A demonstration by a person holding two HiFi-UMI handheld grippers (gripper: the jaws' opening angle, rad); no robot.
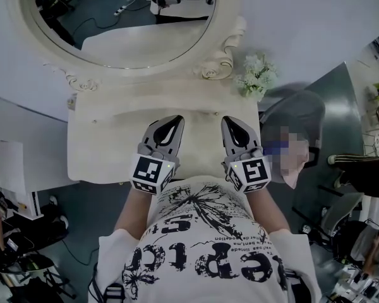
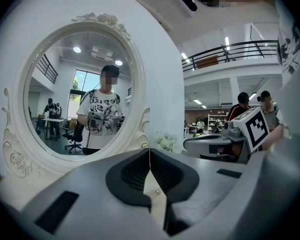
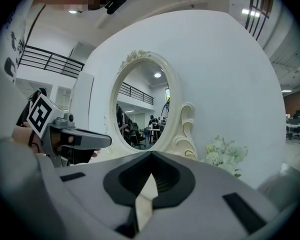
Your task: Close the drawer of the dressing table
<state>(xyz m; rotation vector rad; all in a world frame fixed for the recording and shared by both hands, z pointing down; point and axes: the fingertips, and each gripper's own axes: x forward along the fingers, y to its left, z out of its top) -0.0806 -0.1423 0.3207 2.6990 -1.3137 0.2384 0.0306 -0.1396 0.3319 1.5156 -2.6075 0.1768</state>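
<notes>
The cream dressing table (image 1: 104,147) stands in front of me, with an oval mirror (image 1: 123,17) at its back. Its drawer shows in no view; the near edge of the top and my body hide the table's front. My left gripper (image 1: 175,120) and right gripper (image 1: 230,121) hover side by side over the near middle of the top, both pointing at the mirror. In the left gripper view the left gripper (image 2: 149,151) has its jaws closed together with nothing between them. The right gripper (image 3: 151,155) is likewise shut and empty in its own view.
A bunch of white flowers (image 1: 258,74) stands at the table's back right corner. A grey chair (image 1: 297,115) is close on the right. A white cabinet (image 1: 12,169) is on the left, with cables and gear on the floor. People sit in the room behind.
</notes>
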